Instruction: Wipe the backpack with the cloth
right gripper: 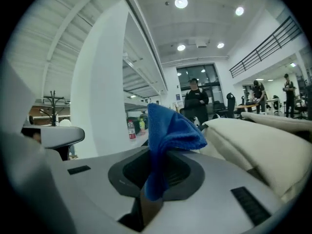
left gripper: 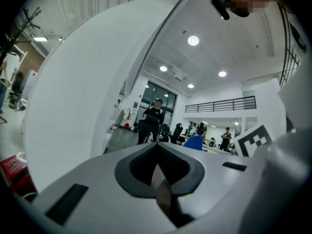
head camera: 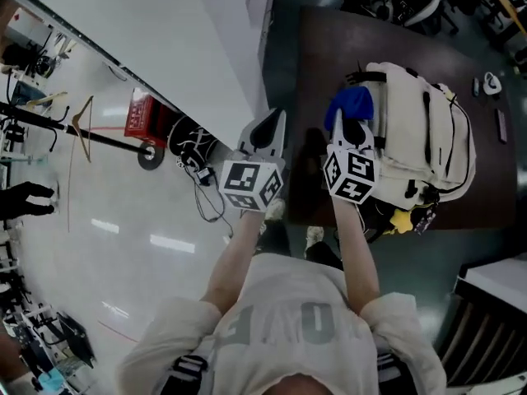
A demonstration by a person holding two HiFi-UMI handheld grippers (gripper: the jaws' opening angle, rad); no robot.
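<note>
On the dark surface (head camera: 317, 56) lies the cream backpack (head camera: 424, 130), just beside the right gripper (head camera: 355, 128), whose jaws are closed on the blue cloth (head camera: 352, 104). The left gripper (head camera: 268, 130) is closed and empty. Good wiping probably needs the cloth pressed flat, in slow strokes.

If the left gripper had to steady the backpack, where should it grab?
Probably the black top handle, coming from the person's left: it loops clear of the cream backpack, which lies flat on the table, so jaws could close round it.
</note>
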